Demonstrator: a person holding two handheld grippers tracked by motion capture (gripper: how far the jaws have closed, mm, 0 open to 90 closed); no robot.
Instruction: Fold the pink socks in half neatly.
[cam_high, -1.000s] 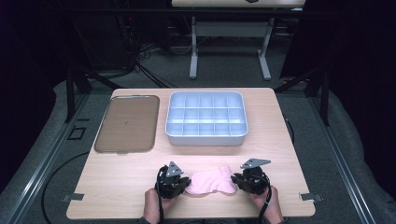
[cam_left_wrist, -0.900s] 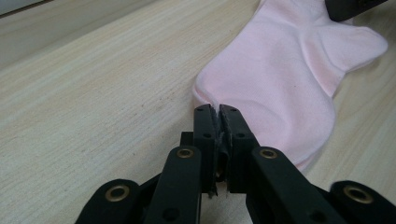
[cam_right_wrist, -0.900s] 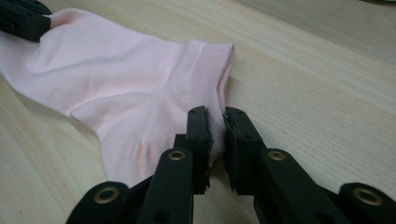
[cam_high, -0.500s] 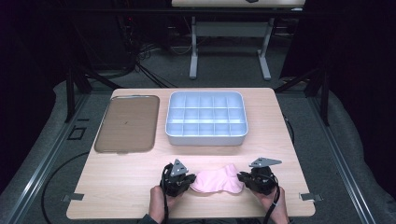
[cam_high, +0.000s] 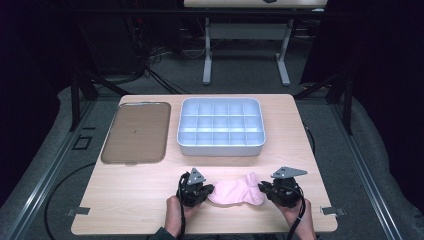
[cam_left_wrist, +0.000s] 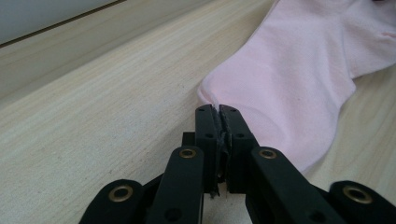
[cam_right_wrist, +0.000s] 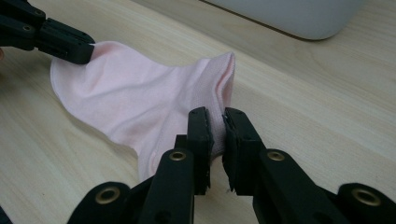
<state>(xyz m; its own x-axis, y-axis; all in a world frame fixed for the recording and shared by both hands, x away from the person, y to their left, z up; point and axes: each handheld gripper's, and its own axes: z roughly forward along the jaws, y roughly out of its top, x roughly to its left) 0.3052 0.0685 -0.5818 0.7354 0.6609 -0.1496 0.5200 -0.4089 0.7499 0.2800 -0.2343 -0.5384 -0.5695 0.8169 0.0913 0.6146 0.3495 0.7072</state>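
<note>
A pink sock (cam_high: 236, 192) lies stretched between my two grippers near the table's front edge. My left gripper (cam_high: 206, 190) is shut on the sock's left end; in the left gripper view its jaws (cam_left_wrist: 219, 111) pinch the pink fabric's edge (cam_left_wrist: 299, 79). My right gripper (cam_high: 264, 189) is shut on the sock's right end, lifted slightly; in the right gripper view (cam_right_wrist: 216, 122) the fabric (cam_right_wrist: 154, 102) is squeezed between the pads, and the left gripper (cam_right_wrist: 86, 49) holds the far end.
A grey compartment tray (cam_high: 221, 127) stands at the table's middle back, with a brown flat tray (cam_high: 137, 132) to its left. Its pale wall (cam_right_wrist: 299, 16) shows at the top of the right gripper view. A person's hands (cam_high: 175, 212) hold the grippers at the front edge.
The right gripper has risen and shifted right with its end of the sock, so the sock is pulled longer between the grippers. The left gripper has stayed in place.
</note>
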